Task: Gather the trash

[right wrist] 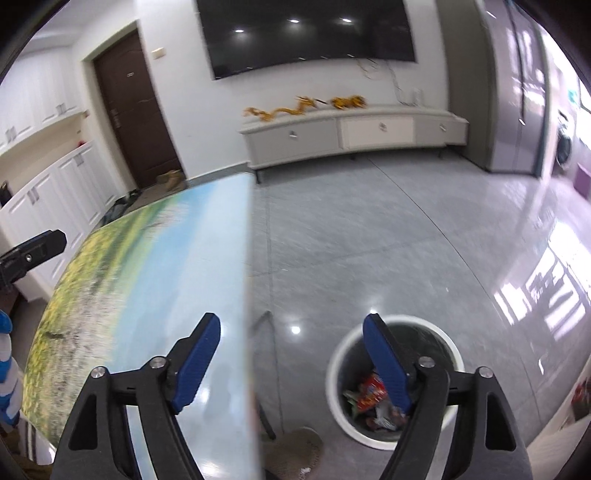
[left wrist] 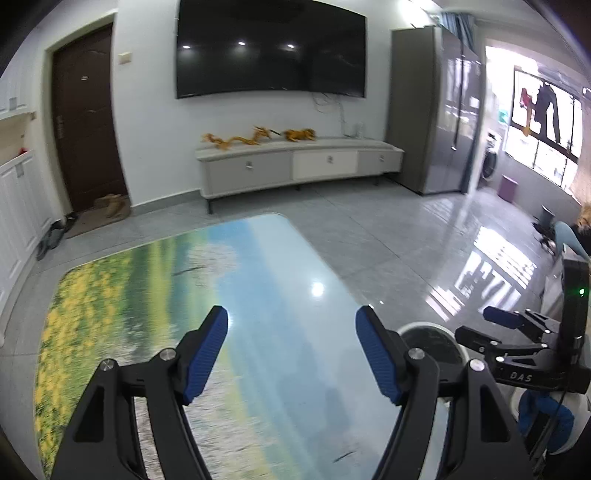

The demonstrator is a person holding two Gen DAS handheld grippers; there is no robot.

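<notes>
Trash (right wrist: pixel 371 397): red/green wrappers, inside white round bin (right wrist: pixel 334 373) on floor (right wrist: pixel 369 240), just beside table (right wrist: pixel 147 258) edge. My right claw (right wrist: pixel 291 362): over table edge & bin, jaws wide apart, nothing held. My left claw (left wrist: pixel 291 354): over table w/ meadow-print top, jaws apart, nothing held. Bkgd: TV (left wrist: pixel 271 48), TV cabinet (left wrist: pixel 295 166), brown door (left wrist: pixel 86 122).

Both wrist views above table (left wrist: pixel 258 258), facing TV (right wrist: pixel 306 33); shared.
</notes>
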